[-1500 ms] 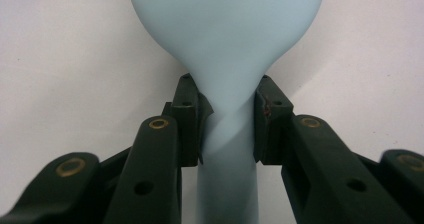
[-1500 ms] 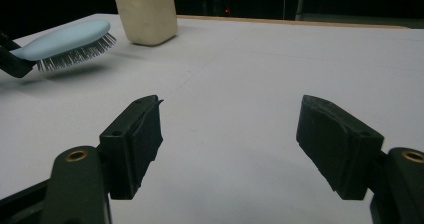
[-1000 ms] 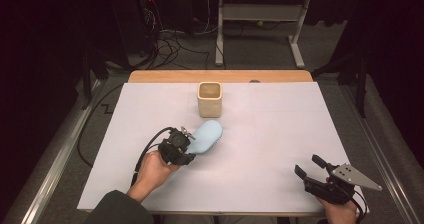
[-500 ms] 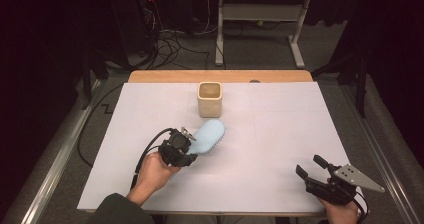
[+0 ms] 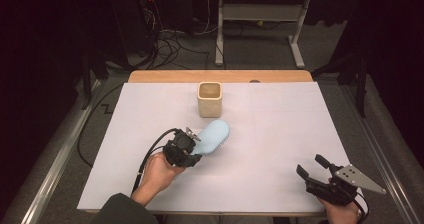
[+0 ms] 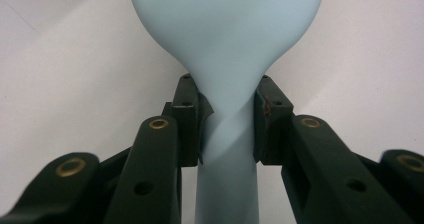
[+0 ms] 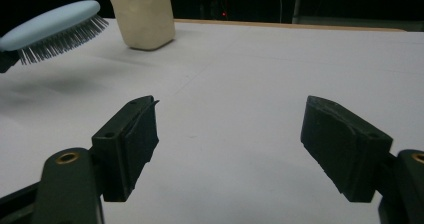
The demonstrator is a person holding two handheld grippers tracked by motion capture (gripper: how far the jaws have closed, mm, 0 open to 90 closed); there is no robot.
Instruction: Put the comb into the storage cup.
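left gripper [image 5: 196, 148]: clamped, raised | right gripper [image 5: 315, 167]: jaws just widening, nothing between

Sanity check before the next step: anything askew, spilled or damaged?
Nothing stands out. Left gripper clamps the light blue plastic hairbrush by its neck, bristles down, clear of the table. The cream square cup stands upright.

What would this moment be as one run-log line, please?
left gripper: shut on brush, lifted | right gripper: open, just opening, nothing between | cup: upright

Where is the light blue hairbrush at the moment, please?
In the high view the hairbrush is left of centre, held off the white sheet by its handle in the left tool, just short of the cream cup.
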